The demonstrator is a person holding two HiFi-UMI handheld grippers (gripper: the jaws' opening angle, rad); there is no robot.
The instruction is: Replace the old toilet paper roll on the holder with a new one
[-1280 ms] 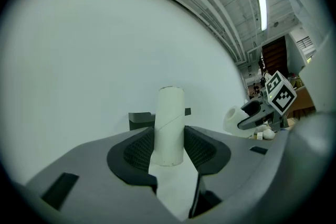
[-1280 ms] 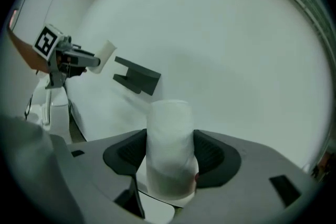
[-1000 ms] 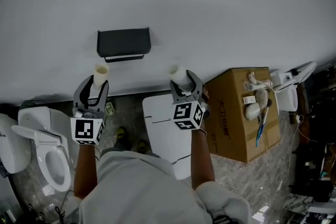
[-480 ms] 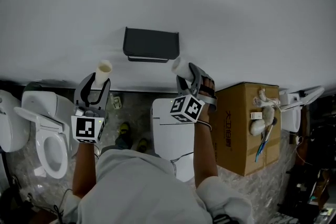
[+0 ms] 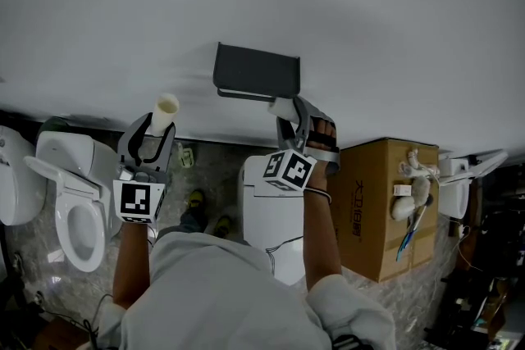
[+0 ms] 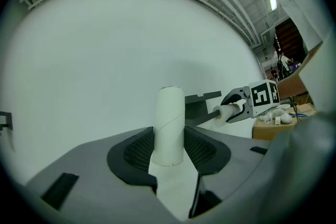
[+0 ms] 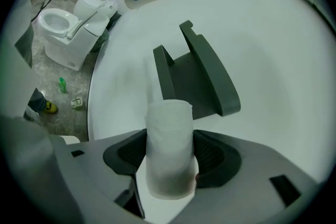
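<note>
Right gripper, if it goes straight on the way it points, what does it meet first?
Probably the dark holder on the wall, dead ahead; the white roll in the right gripper would touch first.

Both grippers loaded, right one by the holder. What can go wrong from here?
1. The right gripper grips the new roll by one end only; catching the edge of the holder could tilt it or pull it out.
2. The roll looks soft, so the grip may crush it or slip.
3. The left gripper is shut on the cardboard tube, so it can't steady anything.
</note>
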